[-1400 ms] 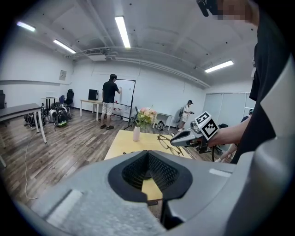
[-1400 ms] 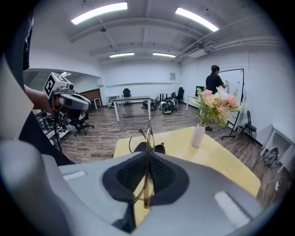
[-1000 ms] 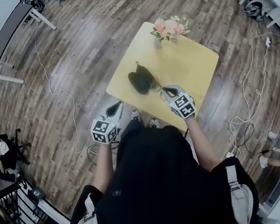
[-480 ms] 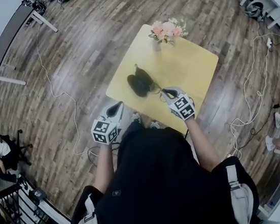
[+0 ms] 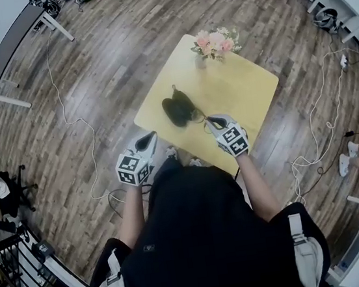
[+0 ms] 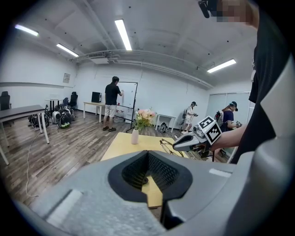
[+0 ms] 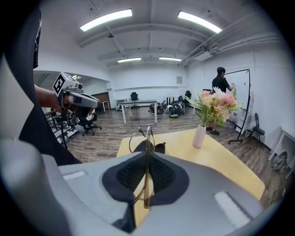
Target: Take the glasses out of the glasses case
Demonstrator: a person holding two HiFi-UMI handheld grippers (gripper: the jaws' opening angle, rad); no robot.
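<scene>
Below me the wood-plank floor [image 5: 102, 58] spreads wide, with a white cable [image 5: 71, 114] trailing across it. On it stands the square yellow worktop [image 5: 241, 92], one corner turned toward me.

My left claw [image 5: 146, 139] hangs off the worktop's near edge, over the floor and well apart from the task's things. Its own camera shows its jaws together with nothing between them, only a sliver of yellow worktop through the hollow of the pads [image 6: 159, 173].

My right claw [image 5: 211, 122] reaches in over the near part of the worktop. Its jaws are clamped on one thin metal temple arm of the glasses [image 7: 146, 138], which stand upright out of the pads, lenses away from me.

A white vase of pink flowers [image 5: 213, 42] stands at the far corner.

The dark glasses case [image 5: 178, 109] lies open on the left half of the worktop, its two halves spread. The glasses [image 5: 199, 115] are outside it, held just beside its right edge; I cannot tell whether their far end touches the case.
</scene>
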